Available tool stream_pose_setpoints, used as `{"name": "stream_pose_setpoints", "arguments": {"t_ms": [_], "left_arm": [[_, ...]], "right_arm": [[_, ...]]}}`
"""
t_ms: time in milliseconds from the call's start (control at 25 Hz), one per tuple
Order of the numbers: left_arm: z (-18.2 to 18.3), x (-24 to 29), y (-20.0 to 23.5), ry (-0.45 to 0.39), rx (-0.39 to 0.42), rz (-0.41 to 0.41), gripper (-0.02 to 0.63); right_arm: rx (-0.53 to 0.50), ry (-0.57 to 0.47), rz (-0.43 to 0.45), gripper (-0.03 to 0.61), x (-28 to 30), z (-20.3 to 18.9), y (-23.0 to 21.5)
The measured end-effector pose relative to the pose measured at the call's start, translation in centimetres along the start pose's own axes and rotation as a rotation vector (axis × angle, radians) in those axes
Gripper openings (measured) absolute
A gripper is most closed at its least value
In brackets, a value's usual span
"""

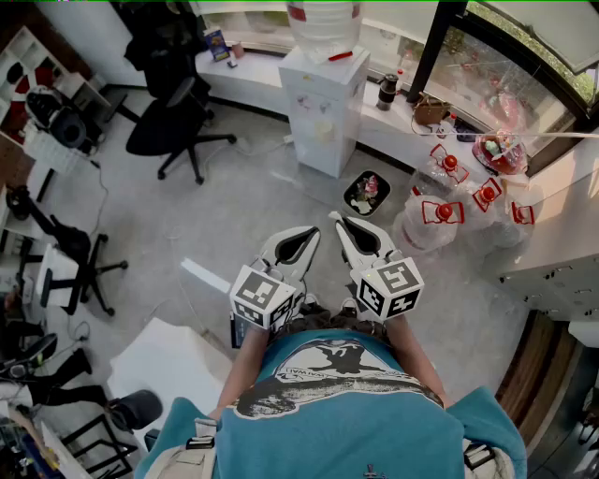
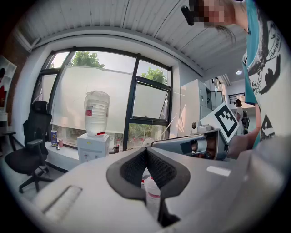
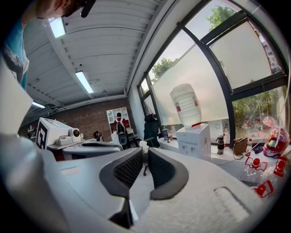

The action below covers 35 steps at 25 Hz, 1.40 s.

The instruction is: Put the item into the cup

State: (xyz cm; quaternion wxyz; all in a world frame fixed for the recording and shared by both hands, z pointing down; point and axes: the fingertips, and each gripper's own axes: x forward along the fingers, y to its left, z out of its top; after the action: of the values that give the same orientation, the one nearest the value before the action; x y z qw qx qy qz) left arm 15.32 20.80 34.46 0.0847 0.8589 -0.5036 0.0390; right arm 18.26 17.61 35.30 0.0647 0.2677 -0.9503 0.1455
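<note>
Teal T-shirt [image 1: 337,412], soft knit with a black-and-white print, fills the bottom of the head view. Left gripper [image 1: 314,232], smooth grey moulded shell; black pads [image 2: 134,168] with a fine ribbed grid meet at the tips and grip nothing. Right gripper [image 1: 333,217], same shell and pads, held just beside the left; its jaws stand narrowly apart and empty. Marker cubes [image 1: 265,297], white with black squares, one on each gripper. Floor [image 1: 234,215], matt grey, well below. Water dispenser [image 1: 323,112], white boxy cabinet against the window ledge, topped by a clear ridged bottle [image 1: 323,23]. Office chair [image 1: 173,117], black, on a star base. Jugs [image 1: 435,210], clear plastic with red caps and handles, clustered right of the dispenser. Task's things: cannot be told apart in any view.
</note>
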Motion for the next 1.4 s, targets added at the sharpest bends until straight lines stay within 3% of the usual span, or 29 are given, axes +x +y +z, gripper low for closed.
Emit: {"name": "stream_pose_setpoints", "arguments": {"t_ms": [480, 1400], "left_arm": [[-0.9, -1.5, 2.2, 0.029, -0.017, 0.013, -0.002], [-2.8, -4.7, 5.8, 0.024, -0.050, 0.019, -0.002]], "right_arm": [[0.045, 0.006, 0.009, 0.038, 2.0, -0.6, 0.9], [0.033, 0.056, -0.007, 0.038, 4.9, -2.4, 2.6]]}}
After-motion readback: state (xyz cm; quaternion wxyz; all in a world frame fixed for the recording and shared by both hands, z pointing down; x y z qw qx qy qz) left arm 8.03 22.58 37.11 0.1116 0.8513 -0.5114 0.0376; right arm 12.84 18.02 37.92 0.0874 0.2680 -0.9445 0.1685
